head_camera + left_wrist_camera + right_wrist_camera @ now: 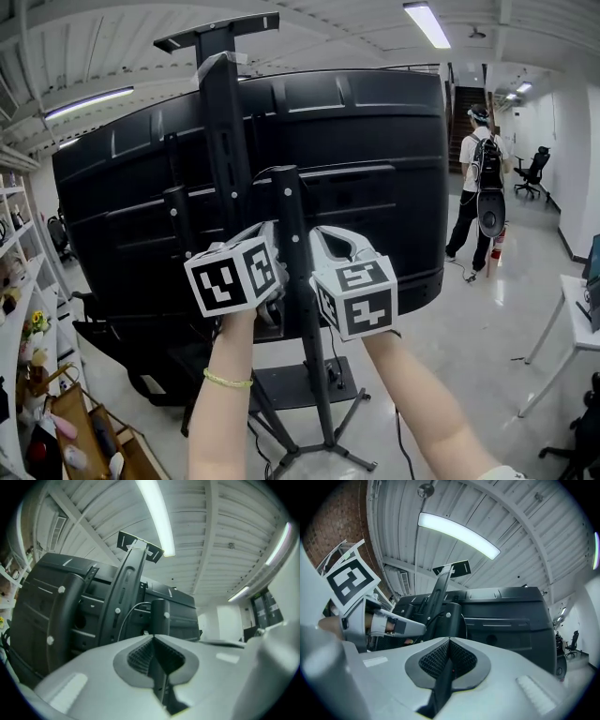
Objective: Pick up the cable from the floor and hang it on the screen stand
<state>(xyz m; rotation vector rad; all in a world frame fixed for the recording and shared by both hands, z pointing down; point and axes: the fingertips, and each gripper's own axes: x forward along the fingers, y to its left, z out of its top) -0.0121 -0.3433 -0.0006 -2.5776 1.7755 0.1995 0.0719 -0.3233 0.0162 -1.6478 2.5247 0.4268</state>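
Jaws of the left gripper [153, 637] are pressed together at their ribbed dark pads, with nothing between them. The right gripper [449, 640] is the same, its pads meeting tip to tip and empty. Both are held up side by side at the rear of a large black plastic screen [366, 159]. The left gripper's marker cube sits just left of a short black round post [291, 244], and the right one's sits just right of it. That post belongs to the black metal screen stand [220, 141]. Its tall flat column rises past the screen's top edge to a small crossbar [217, 31], and its legs spread on the pale glossy floor [450, 356].

The thin pale cable [127, 610] is off the floor, at the stand. In the left gripper view it arches up from between the tall column and the short post and over towards the post's top, just beyond the closed tips (whether it touches them I cannot tell).

A yellow-green band [228, 380] circles the left forearm. Well behind, to the right, a person with a dark backpack [480, 183] stands near a black office chair [534, 173]. Long white ceiling lamps [428, 23] glow overhead, and cluttered shelves [19, 309] line the left edge.
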